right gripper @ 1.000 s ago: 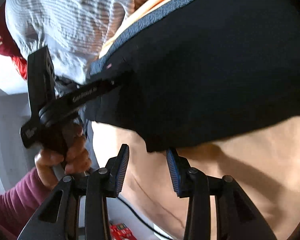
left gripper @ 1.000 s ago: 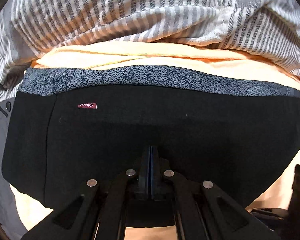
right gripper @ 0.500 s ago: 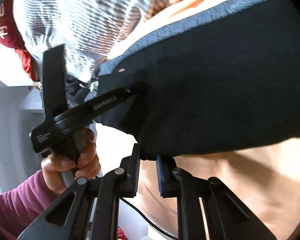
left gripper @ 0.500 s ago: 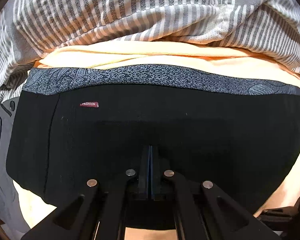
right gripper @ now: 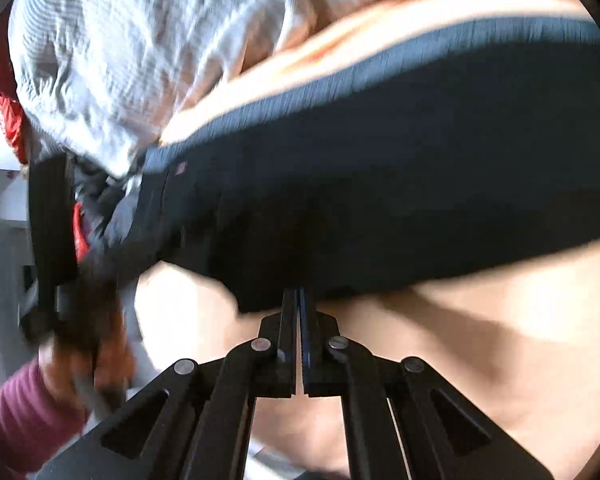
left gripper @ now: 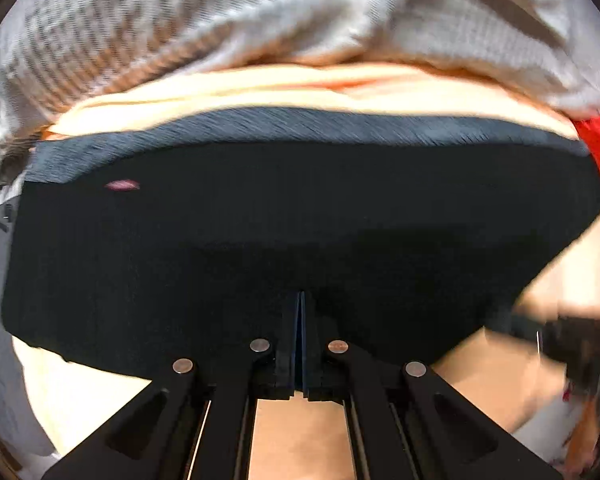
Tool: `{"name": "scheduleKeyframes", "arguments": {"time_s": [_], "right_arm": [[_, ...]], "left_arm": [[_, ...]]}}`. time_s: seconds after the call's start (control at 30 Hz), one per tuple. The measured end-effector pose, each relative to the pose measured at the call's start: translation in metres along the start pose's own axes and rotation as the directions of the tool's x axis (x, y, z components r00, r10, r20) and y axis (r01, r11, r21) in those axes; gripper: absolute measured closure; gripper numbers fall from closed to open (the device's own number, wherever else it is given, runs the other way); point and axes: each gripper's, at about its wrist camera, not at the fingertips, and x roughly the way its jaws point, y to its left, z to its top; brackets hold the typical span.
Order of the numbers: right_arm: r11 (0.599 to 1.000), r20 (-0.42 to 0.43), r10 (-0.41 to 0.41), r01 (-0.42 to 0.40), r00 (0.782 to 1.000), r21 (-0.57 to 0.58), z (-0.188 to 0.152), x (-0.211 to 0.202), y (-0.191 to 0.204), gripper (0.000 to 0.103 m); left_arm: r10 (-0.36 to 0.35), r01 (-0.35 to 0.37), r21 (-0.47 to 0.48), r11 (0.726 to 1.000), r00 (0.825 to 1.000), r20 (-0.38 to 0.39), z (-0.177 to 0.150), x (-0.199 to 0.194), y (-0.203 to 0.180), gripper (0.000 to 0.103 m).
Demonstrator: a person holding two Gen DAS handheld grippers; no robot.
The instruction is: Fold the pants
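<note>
No text is readable — the pants (left gripper: 300, 220) tag (left gripper: 122, 185) is blurred.

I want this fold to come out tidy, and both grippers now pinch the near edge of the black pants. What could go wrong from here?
1. Both frames are motion-blurred; a fast lift could pull the hem from the left gripper or right gripper, which bite only the black pants' edge.
2. The striped cloth lies just beyond the waistband; a fold carried too far could land on it.
</note>
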Motion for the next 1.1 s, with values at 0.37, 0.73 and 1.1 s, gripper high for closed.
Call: {"name": "scheduleKeyframes", "arguments": {"time_s": [0.37,0.73,1.1], "right_arm": [[0.982,-0.125,-0.02,0.043,0.992,0.184,-0.022,0.03,-0.048,0.098],[0.987,-0.076,-0.037,0.048,0.996,0.151,-0.019,-0.039,-0.053,0.055],[0.966,-0.093,-0.02,0.043,0.995,0.256,-0.036,-0.063,-0.084,0.053]], "left_arm": [[0.026,-0.025,0.04,0.999,0.999,-0.024,-0.02,0.02,-0.02,0.102],[0.069,-0.069,0.002,0.998,0.995,-0.074,-0.004,0.005,-0.047,0.102],[0.07,-0.068,0.023,0.997,0.995,-0.069,0.017,-0.01,-0.097,0.102]]}}
